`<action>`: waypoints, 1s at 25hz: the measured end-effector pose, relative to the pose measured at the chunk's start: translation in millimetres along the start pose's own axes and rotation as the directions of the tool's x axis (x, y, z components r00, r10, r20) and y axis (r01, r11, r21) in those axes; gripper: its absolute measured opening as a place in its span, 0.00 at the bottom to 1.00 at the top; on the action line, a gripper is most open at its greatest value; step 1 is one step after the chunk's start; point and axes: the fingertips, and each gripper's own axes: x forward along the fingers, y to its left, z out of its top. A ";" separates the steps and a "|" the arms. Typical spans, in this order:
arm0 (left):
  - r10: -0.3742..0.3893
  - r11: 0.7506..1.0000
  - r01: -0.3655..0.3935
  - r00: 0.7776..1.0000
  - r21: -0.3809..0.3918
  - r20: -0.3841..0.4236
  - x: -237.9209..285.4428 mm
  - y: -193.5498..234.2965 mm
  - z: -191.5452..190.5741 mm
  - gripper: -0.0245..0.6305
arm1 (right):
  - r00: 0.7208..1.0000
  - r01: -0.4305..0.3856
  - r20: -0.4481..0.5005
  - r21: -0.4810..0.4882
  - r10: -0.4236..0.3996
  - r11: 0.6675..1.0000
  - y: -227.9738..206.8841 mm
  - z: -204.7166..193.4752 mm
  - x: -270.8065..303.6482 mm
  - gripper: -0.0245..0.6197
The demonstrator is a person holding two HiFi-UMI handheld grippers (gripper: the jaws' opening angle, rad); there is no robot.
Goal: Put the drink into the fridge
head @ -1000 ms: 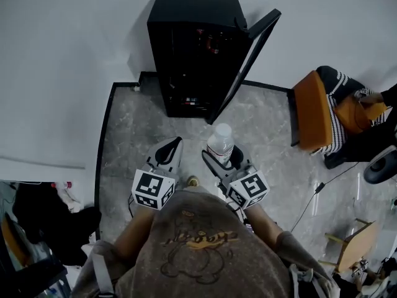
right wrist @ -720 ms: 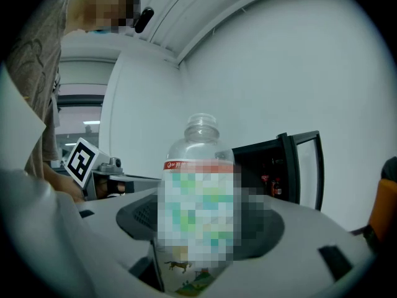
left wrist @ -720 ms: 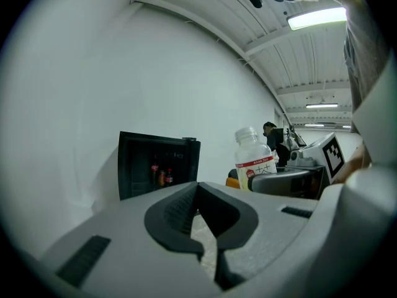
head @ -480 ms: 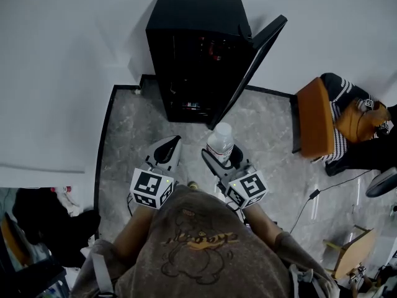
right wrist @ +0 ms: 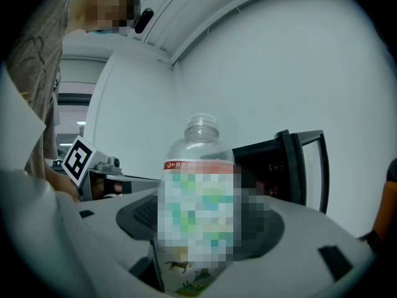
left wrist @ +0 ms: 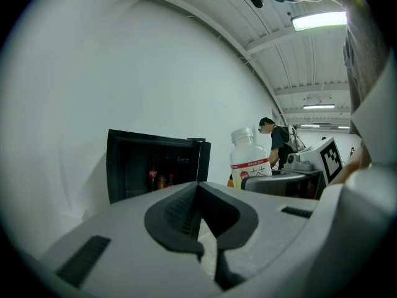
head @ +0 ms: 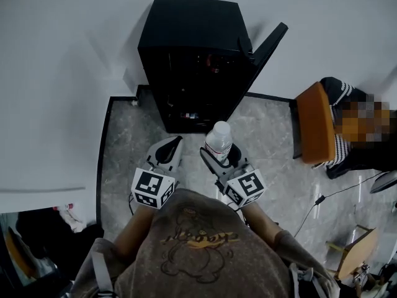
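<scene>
The drink, a clear bottle (head: 219, 140) with a white cap and a red-banded label, stands upright between the jaws of my right gripper (head: 220, 154), which is shut on it. In the right gripper view the bottle (right wrist: 200, 191) fills the middle. The left gripper view shows the bottle (left wrist: 250, 160) off to the right. My left gripper (head: 167, 152) is held beside it, shut and with nothing in it. The black fridge (head: 186, 48) stands ahead against the white wall. Its door (head: 265, 45) is swung open to the right. Cans and bottles show on its shelves (left wrist: 156, 179).
An orange chair (head: 313, 123) stands to the right of the fridge, with a seated person (head: 366, 138) behind it. A black border strip (head: 102, 148) edges the grey marble floor on the left. A cable (head: 316, 197) lies on the floor at right.
Both grippers and the bottle have come nearer to the fridge, which now sits lower and closer in the head view. The grip on the bottle is the same.
</scene>
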 end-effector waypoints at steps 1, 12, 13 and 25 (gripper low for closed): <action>0.000 1.000 0.000 1.000 -0.001 -0.002 5.1 5.0 1.1 0.04 | 1.000 0.001 0.003 -0.004 -0.001 1.000 -4.6 0.6 5.9 0.52; -0.011 1.000 0.010 0.999 -0.012 -0.030 48.1 42.5 4.9 0.04 | 1.000 -0.002 0.026 0.006 0.002 1.000 -39.8 -2.0 52.6 0.52; -0.012 1.000 0.011 0.999 -0.013 -0.032 51.1 45.1 5.2 0.04 | 1.000 -0.001 0.029 0.011 0.001 1.000 -41.4 -3.1 56.0 0.52; -0.002 1.000 0.001 0.999 -0.031 -0.044 76.7 69.5 6.1 0.04 | 1.000 0.005 0.001 0.016 -0.005 1.000 -71.1 -25.0 102.3 0.52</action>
